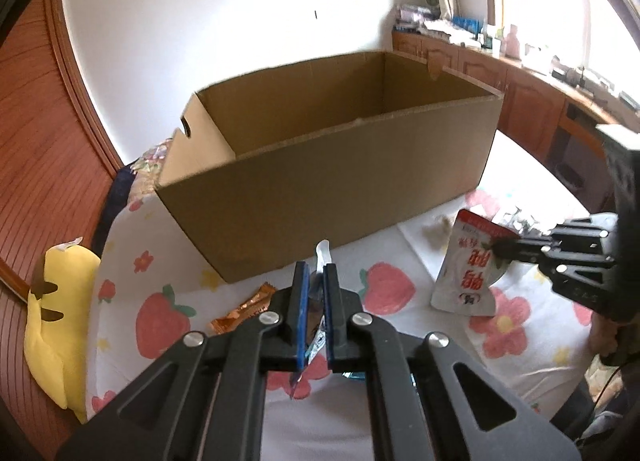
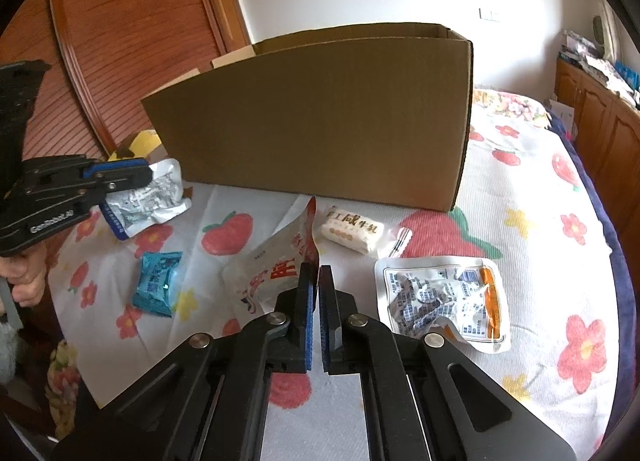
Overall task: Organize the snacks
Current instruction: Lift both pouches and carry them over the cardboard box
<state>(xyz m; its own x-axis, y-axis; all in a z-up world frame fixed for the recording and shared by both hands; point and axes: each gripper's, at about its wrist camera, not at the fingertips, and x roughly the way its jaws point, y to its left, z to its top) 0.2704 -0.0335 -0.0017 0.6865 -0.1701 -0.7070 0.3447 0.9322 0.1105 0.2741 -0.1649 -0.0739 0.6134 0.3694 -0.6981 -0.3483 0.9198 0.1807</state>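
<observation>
**Both tongs pinching snack packets on the strawberry bedspread**

Strawberry-print bedspread (image 2: pixel 520 189) carries an open cardboard box (image 2: pixel 320 121) at twelve o'clock. From the left: the left gripper (image 2: pixel 148 175) is pressed together on a crumpled silver packet (image 2: pixel 152 197), lifted at nine o'clock. A blue packet (image 2: pixel 157 289) lies below it. The right gripper (image 2: pixel 314 285) pinches the red-and-white pouch (image 2: pixel 276 265)'s corner. At three o'clock rests a flat white pouch (image 2: pixel 440 297).
</observation>
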